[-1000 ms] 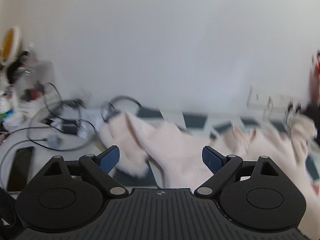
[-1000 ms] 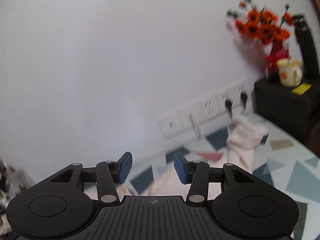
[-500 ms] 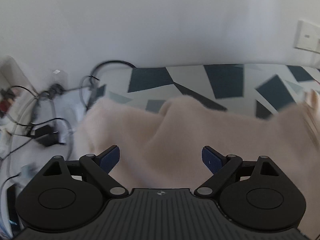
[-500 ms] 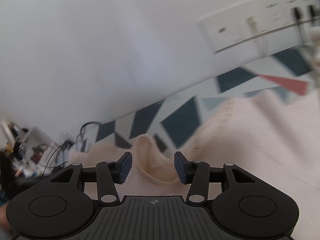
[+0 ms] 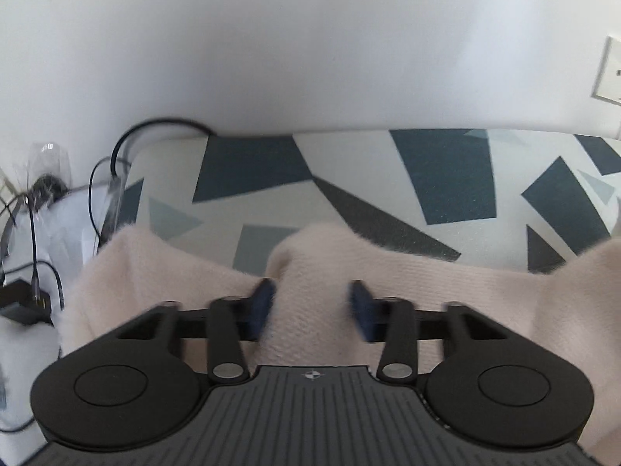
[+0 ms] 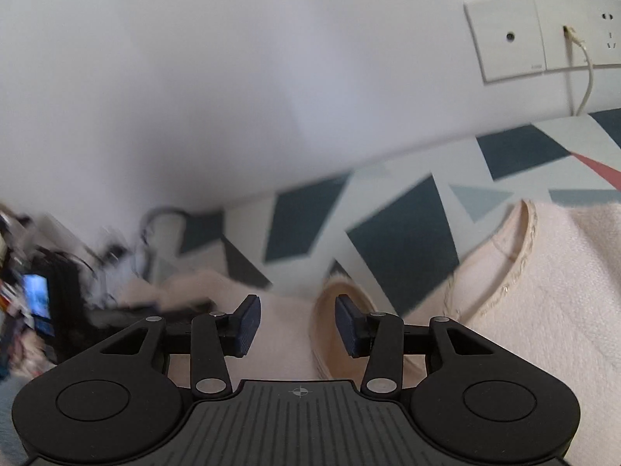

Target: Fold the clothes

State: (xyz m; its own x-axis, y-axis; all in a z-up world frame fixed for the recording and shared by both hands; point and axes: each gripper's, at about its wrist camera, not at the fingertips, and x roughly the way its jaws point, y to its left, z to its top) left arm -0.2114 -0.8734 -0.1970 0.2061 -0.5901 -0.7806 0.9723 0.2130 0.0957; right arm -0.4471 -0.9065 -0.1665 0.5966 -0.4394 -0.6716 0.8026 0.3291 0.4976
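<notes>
**Sweater bunched on the patterned bench, both grippers over it**

Sweater [image 5: 407,279], pale pink and fuzzy, lay rumpled across the near part of the bench [image 5: 446,171], whose cover showed dark and grey triangles. The left gripper [image 5: 310,306] was closing around a raised ridge of the knit that stood between its blue pads [image 5: 262,303]; whether they already pressed on it could not be told, as they were blurred. The right gripper [image 6: 297,330] was also closing, with a folded hem of the sweater [image 6: 543,291] rising between its pads, which stood apart from the cloth. Farther left, black cables [image 5: 116,163] lay at the bench's edge. Behind stood a white wall [image 6: 271,77] bearing sockets [image 6: 539,31].
</notes>
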